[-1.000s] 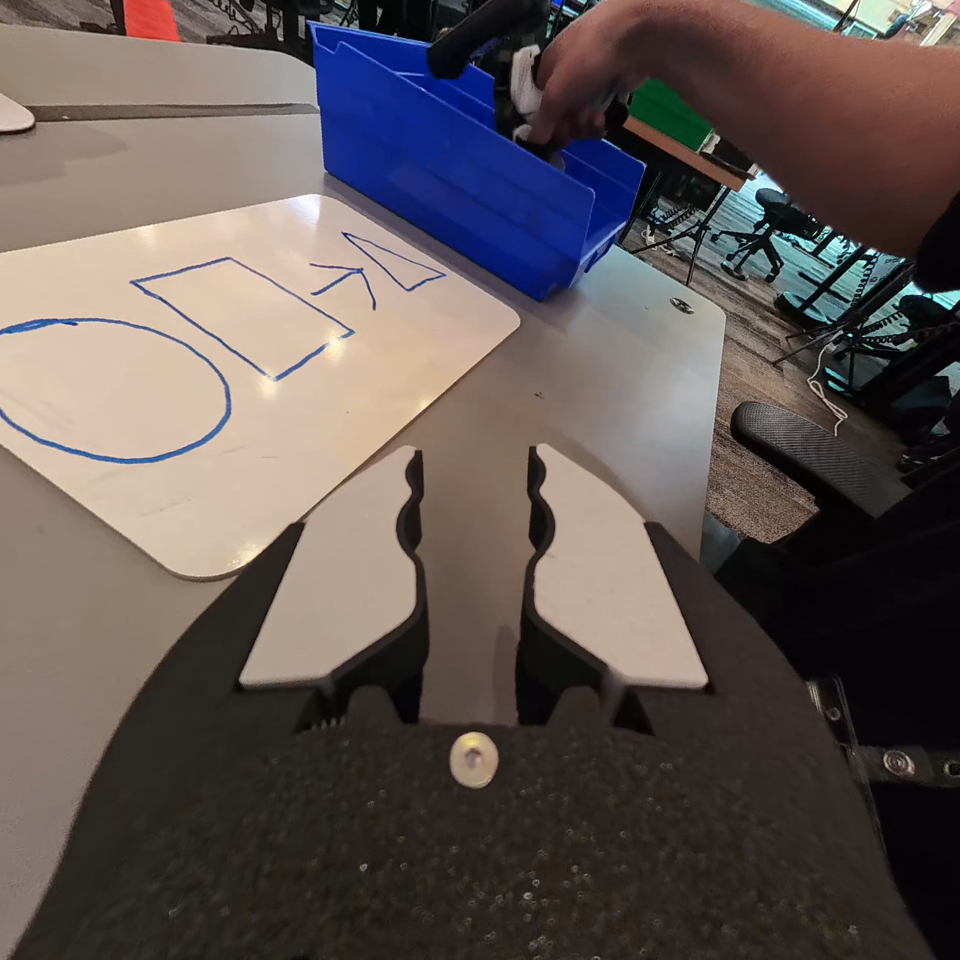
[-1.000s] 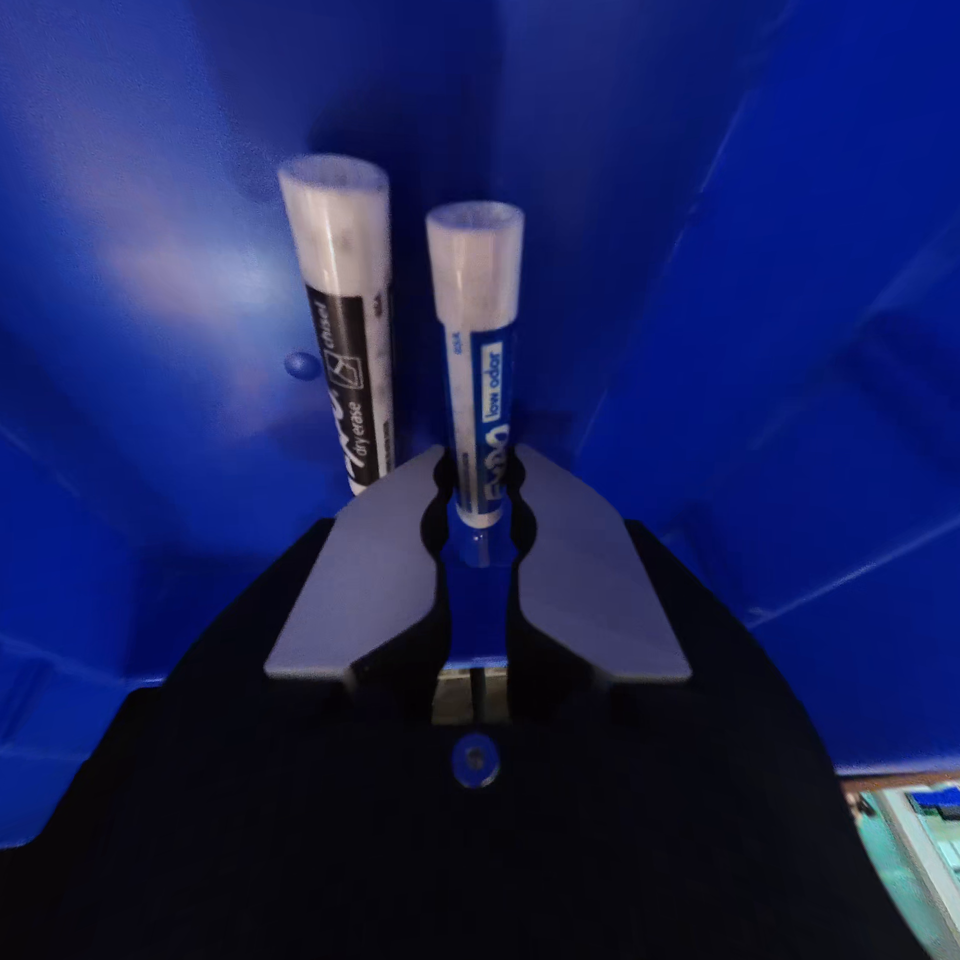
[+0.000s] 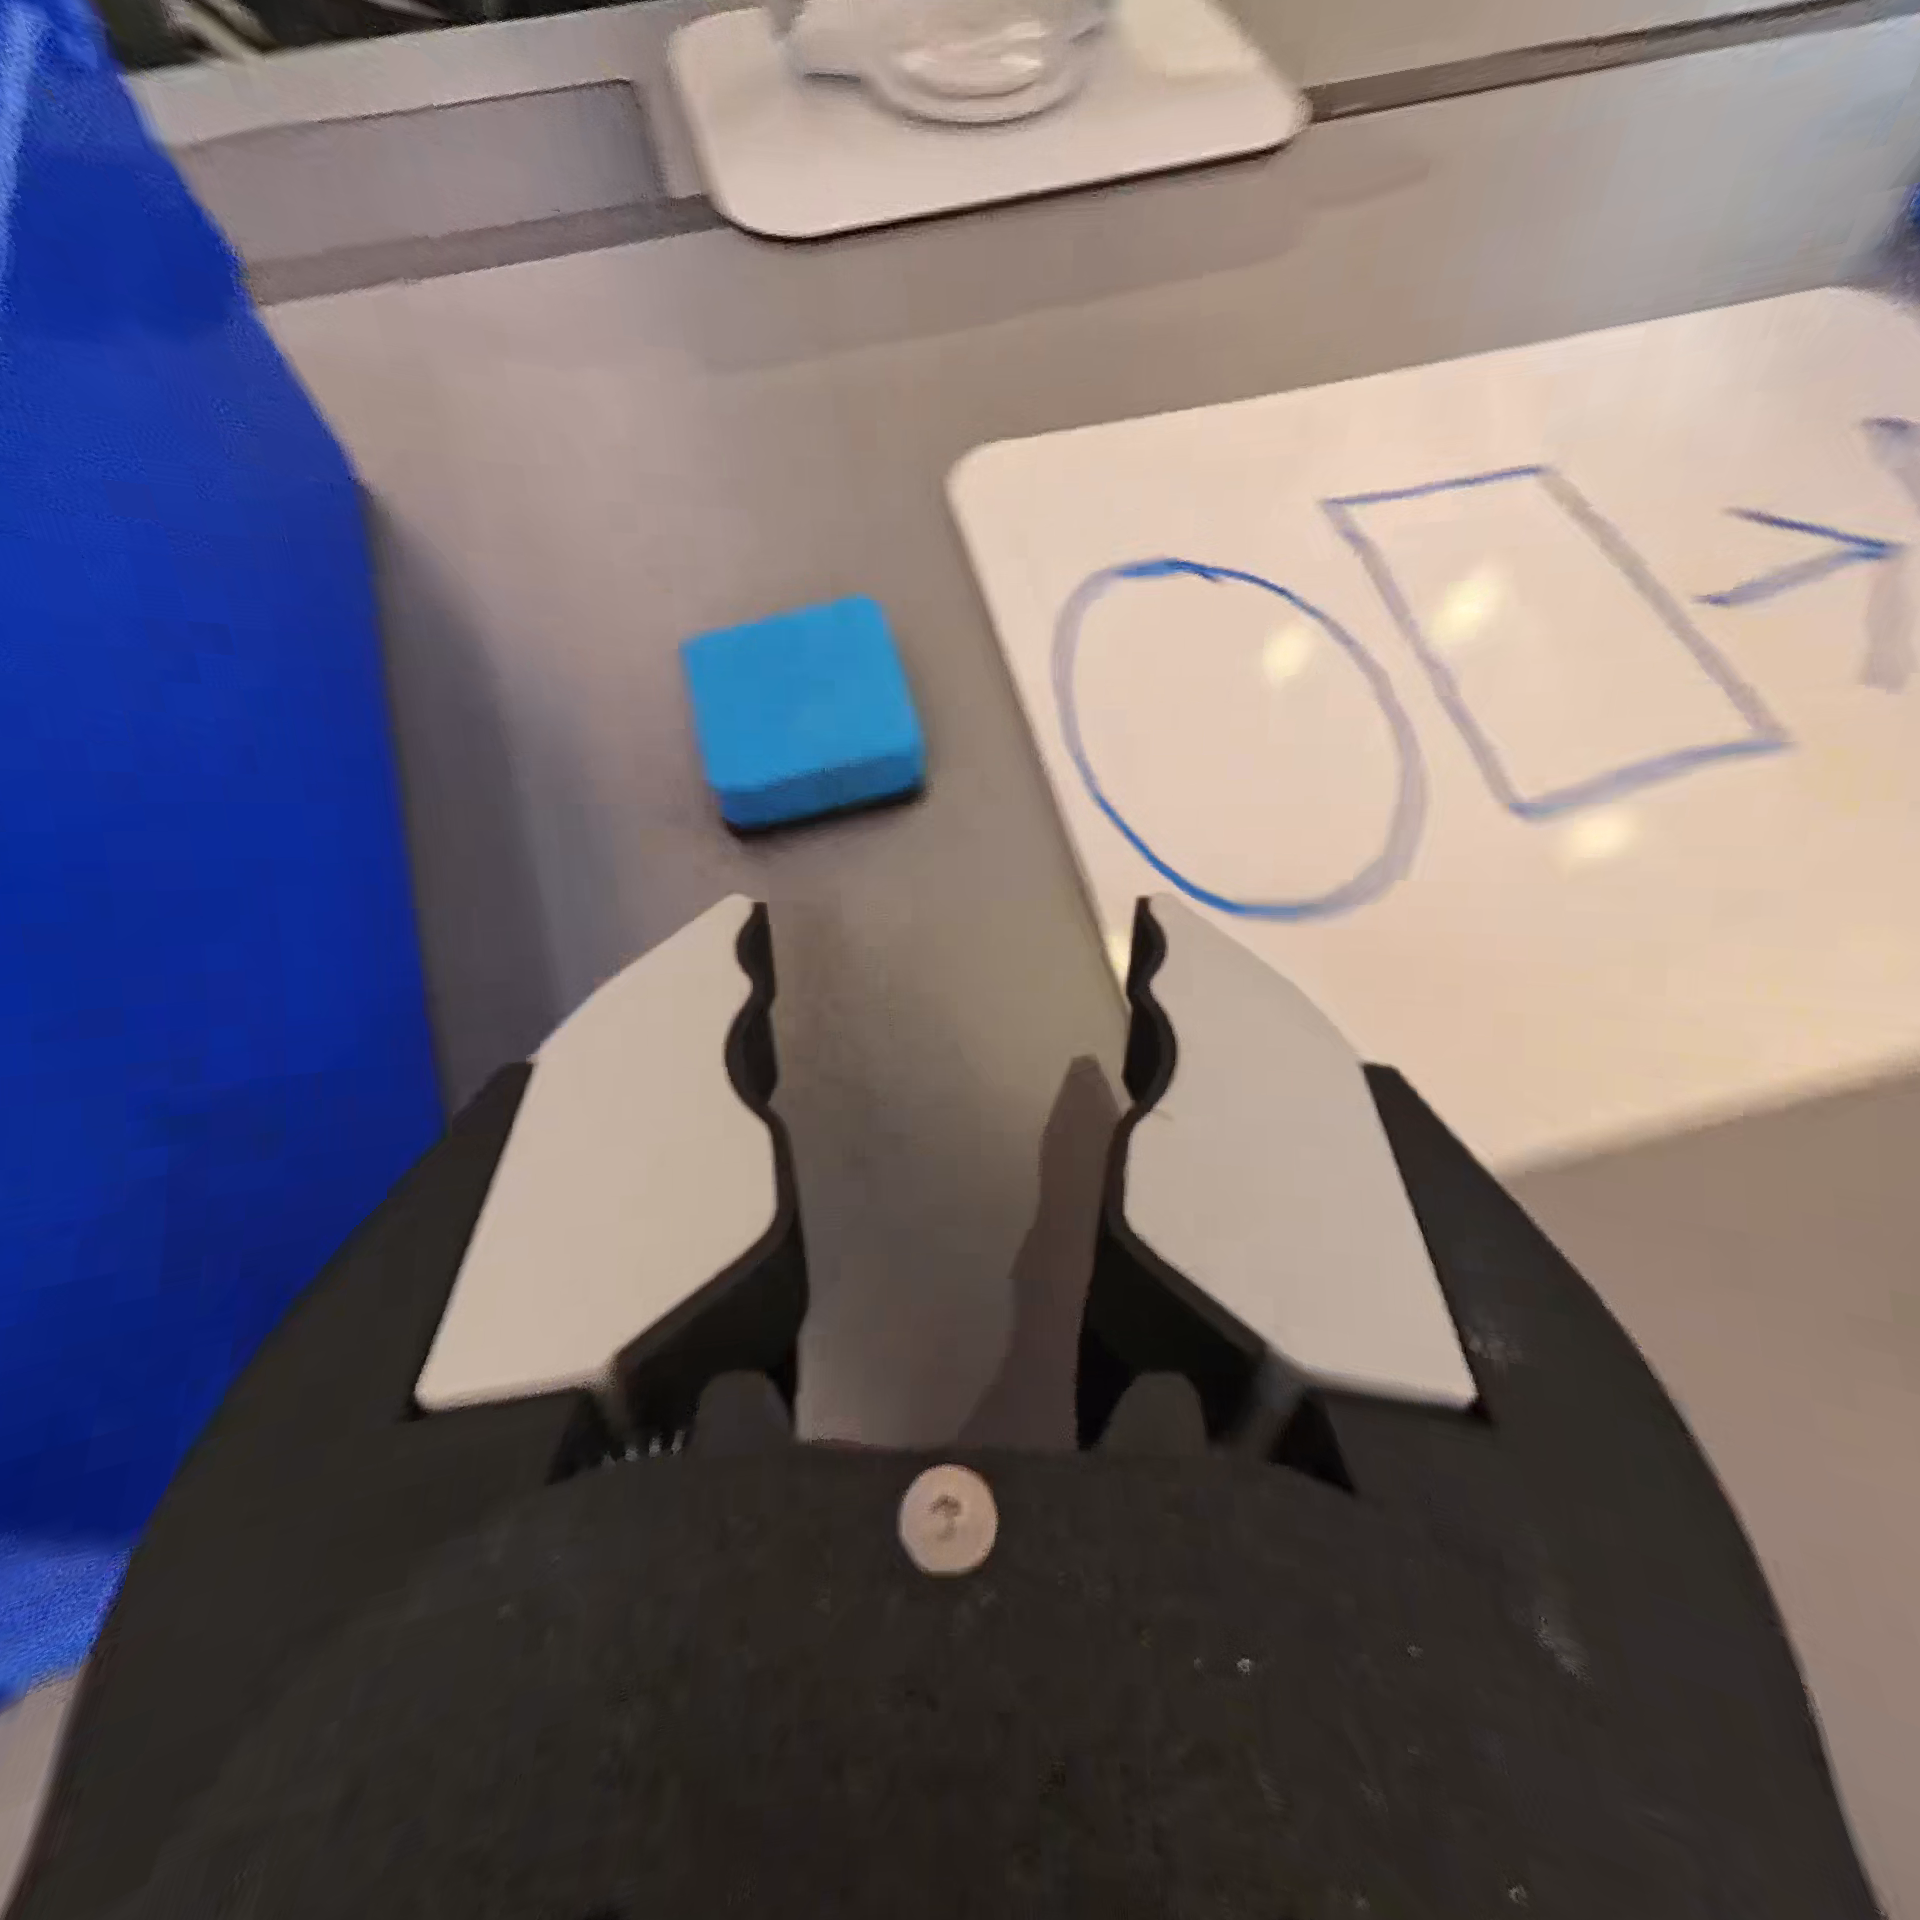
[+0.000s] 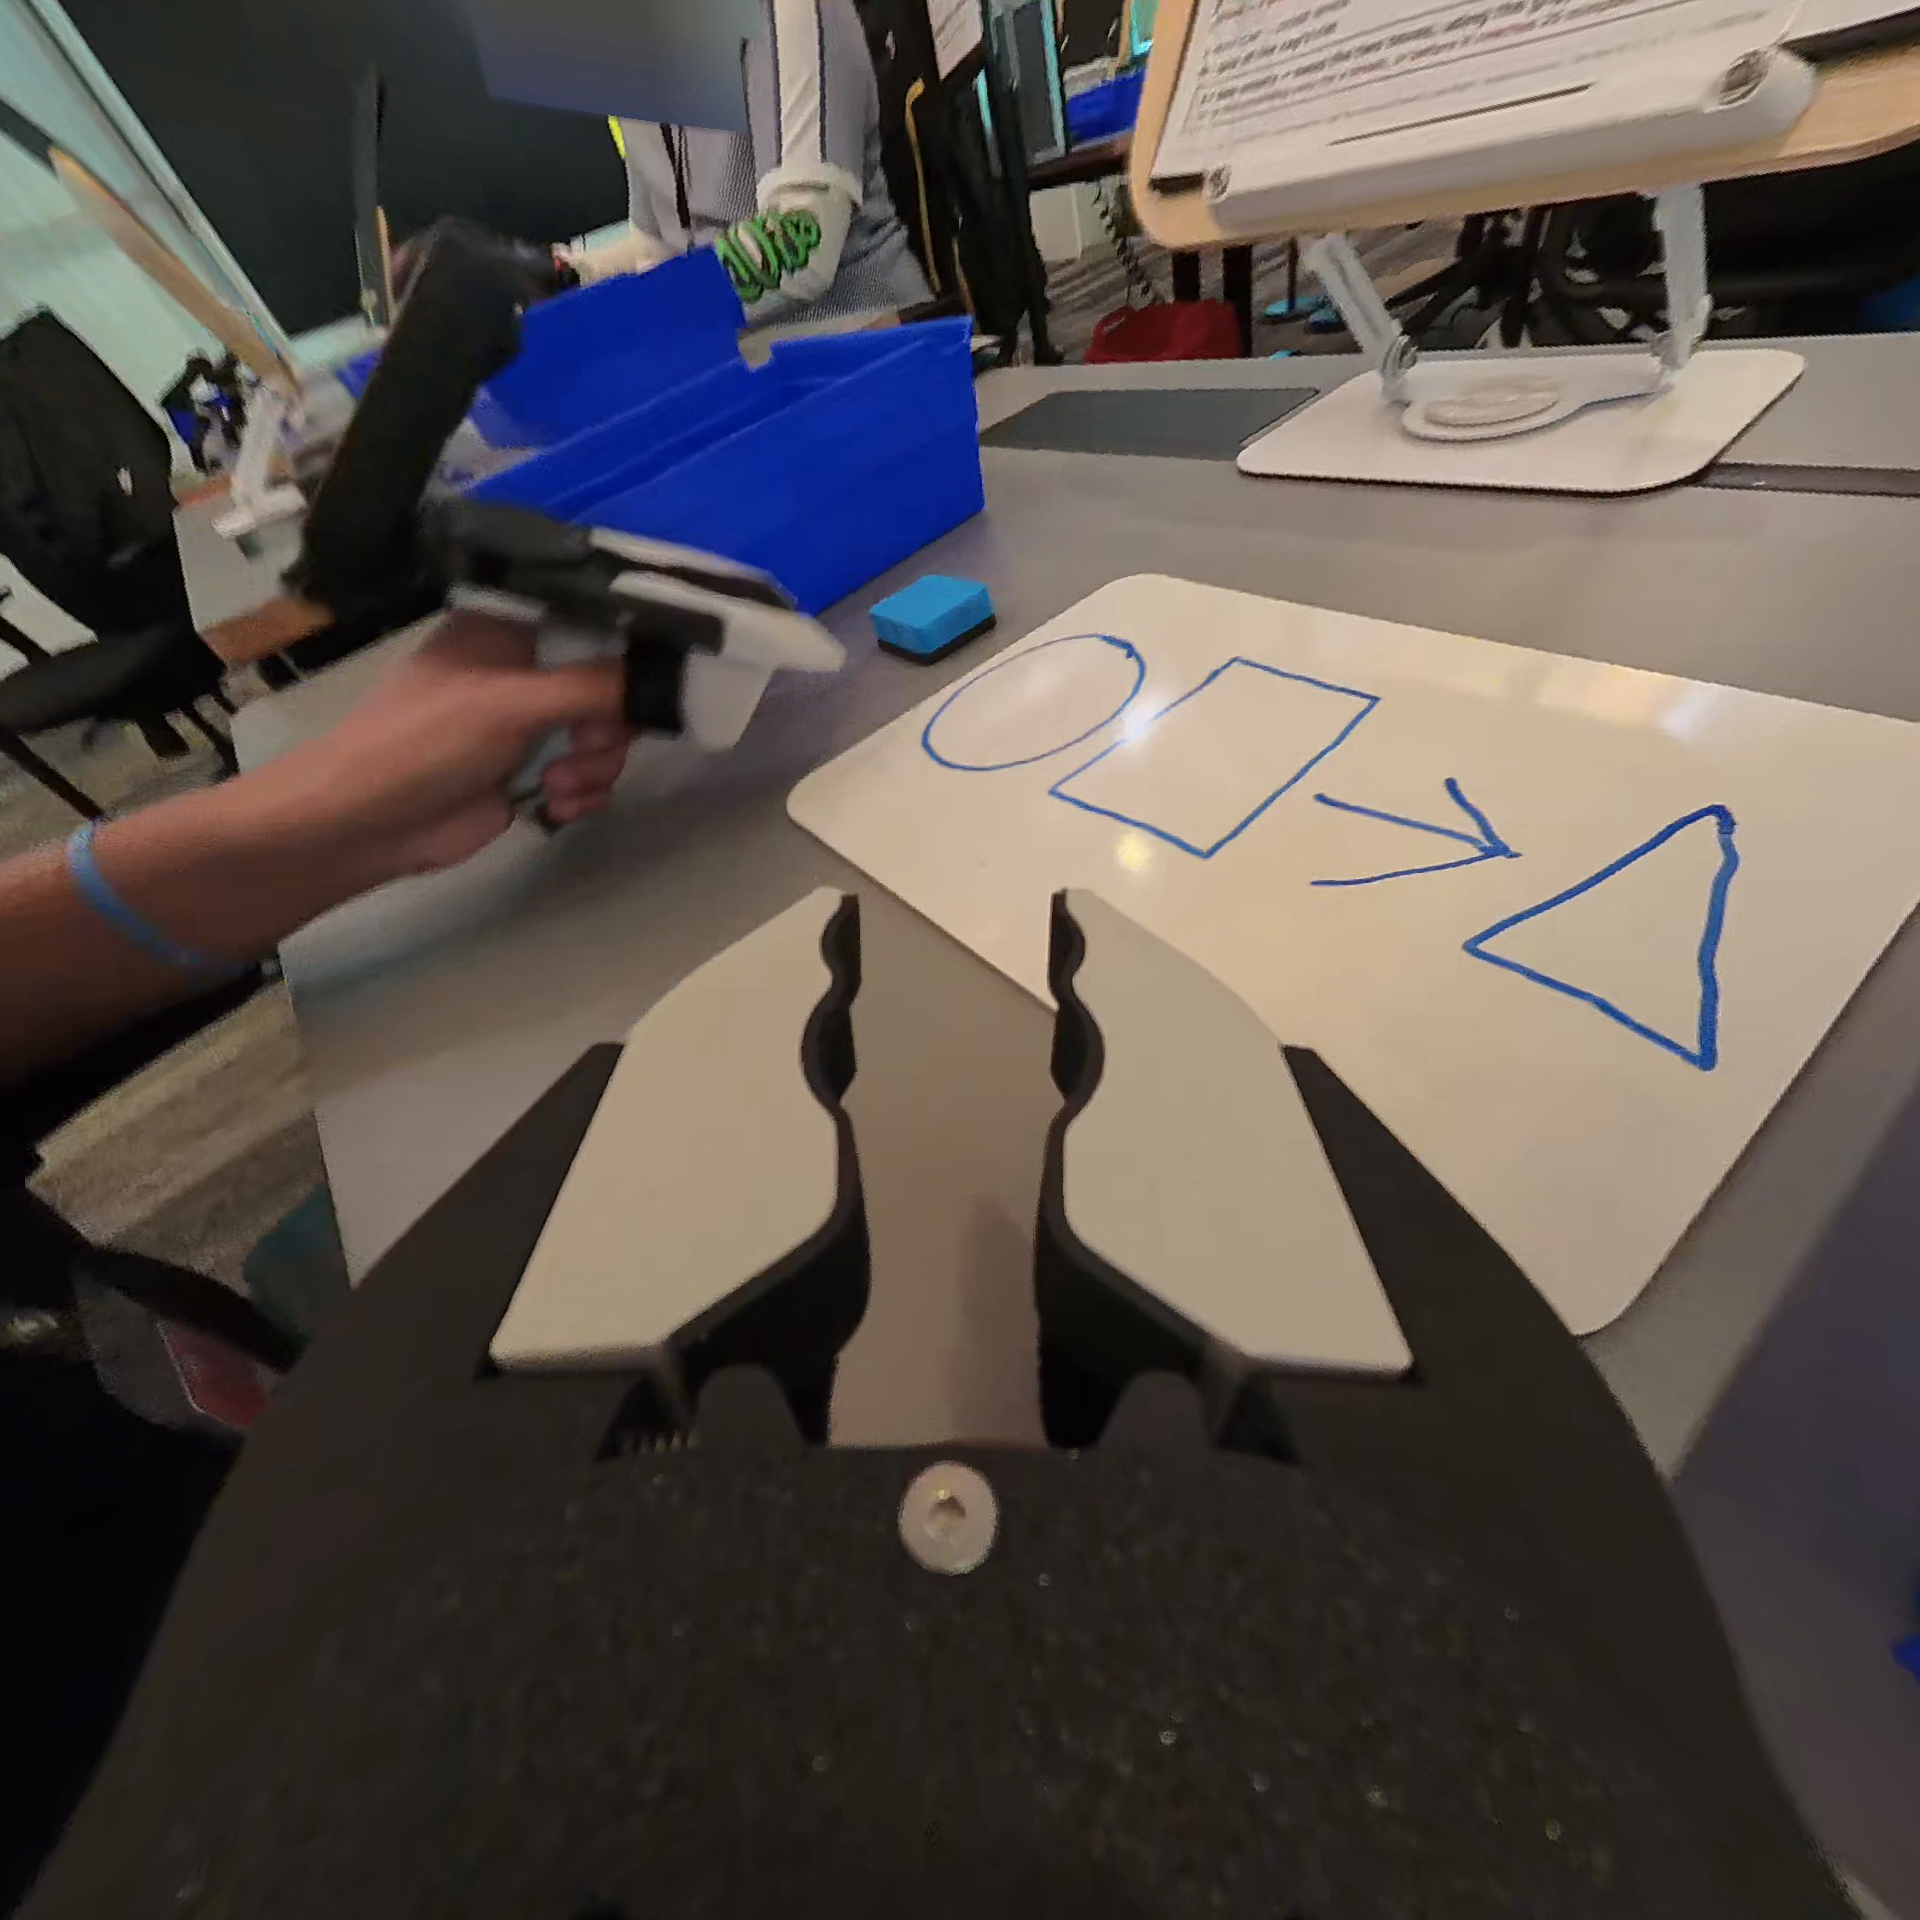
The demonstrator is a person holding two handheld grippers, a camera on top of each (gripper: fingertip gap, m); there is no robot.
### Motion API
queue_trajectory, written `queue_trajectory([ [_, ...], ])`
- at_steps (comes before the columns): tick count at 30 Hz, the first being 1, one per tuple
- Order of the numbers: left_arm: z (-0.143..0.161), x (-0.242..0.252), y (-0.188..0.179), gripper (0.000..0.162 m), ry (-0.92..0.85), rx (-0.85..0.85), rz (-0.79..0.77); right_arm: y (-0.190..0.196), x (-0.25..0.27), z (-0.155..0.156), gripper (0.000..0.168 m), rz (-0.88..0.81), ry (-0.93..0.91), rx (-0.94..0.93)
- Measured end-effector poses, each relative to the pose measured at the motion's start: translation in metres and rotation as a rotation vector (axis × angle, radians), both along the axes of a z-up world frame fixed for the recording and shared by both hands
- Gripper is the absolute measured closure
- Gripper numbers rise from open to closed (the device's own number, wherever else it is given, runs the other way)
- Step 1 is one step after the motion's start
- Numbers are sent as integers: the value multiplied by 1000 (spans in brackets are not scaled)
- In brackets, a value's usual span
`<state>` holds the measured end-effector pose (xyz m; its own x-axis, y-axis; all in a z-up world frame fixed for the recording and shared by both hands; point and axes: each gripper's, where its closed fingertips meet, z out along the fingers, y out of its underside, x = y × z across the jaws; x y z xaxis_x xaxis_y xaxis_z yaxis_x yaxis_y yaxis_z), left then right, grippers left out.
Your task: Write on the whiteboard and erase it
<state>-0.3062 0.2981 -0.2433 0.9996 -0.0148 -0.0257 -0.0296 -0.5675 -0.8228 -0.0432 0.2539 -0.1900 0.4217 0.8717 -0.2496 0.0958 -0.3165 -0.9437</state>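
A white whiteboard (image 4: 1382,997) lies flat on the grey table and bears blue drawn shapes: a circle, a rectangle, an arrow and a triangle. It also shows in the left wrist view (image 3: 1558,935). A small blue eraser (image 3: 800,712) sits on the table left of the board, also seen in the right wrist view (image 4: 930,615). My left gripper (image 3: 951,914) is open and empty, a short way in front of the eraser; it shows in the right wrist view (image 4: 790,644) held by a hand. My right gripper (image 4: 954,904) is open and empty above the board's near corner.
A blue bin (image 4: 790,457) stands behind the eraser, and fills the left edge of the left wrist view (image 3: 156,831). A white stand base (image 4: 1507,426) holding a tilted board with papers is at the back right. A person stands beyond the table.
My right gripper has let go of the blue marker and come out of the bin, back over the board. My left gripper has swung left to face the eraser and opened wider.
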Motion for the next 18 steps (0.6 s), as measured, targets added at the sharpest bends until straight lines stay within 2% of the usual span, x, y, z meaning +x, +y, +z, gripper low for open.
queue_trajectory([
  [4,-11,-32,48,81,68,-96,93,-8,-7,-5,137,49,-60,60],
  [6,-18,-41,63,81,24,-122,121,-12,-9,-9,137,67,-79,63],
  [7,-24,-42,68,85,4,-143,120,-13,-10,-10,137,78,-83,59],
  [8,-30,-39,70,102,-17,-176,95,-14,-11,-11,137,85,-85,56],
  [10,-28,-35,73,108,-38,-196,76,-14,-9,-11,138,79,-78,47],
  [11,-19,-25,75,109,-59,-164,29,-13,-8,-10,138,74,-69,39],
  [14,6,37,77,109,-91,-91,-262,-9,-3,-7,138,48,-41,19],
  [16,4,81,66,109,-59,-117,-494,-7,-1,-6,138,35,-24,6],
  [18,-13,99,59,109,6,-172,-589,-5,0,-7,137,30,-19,-16],
])
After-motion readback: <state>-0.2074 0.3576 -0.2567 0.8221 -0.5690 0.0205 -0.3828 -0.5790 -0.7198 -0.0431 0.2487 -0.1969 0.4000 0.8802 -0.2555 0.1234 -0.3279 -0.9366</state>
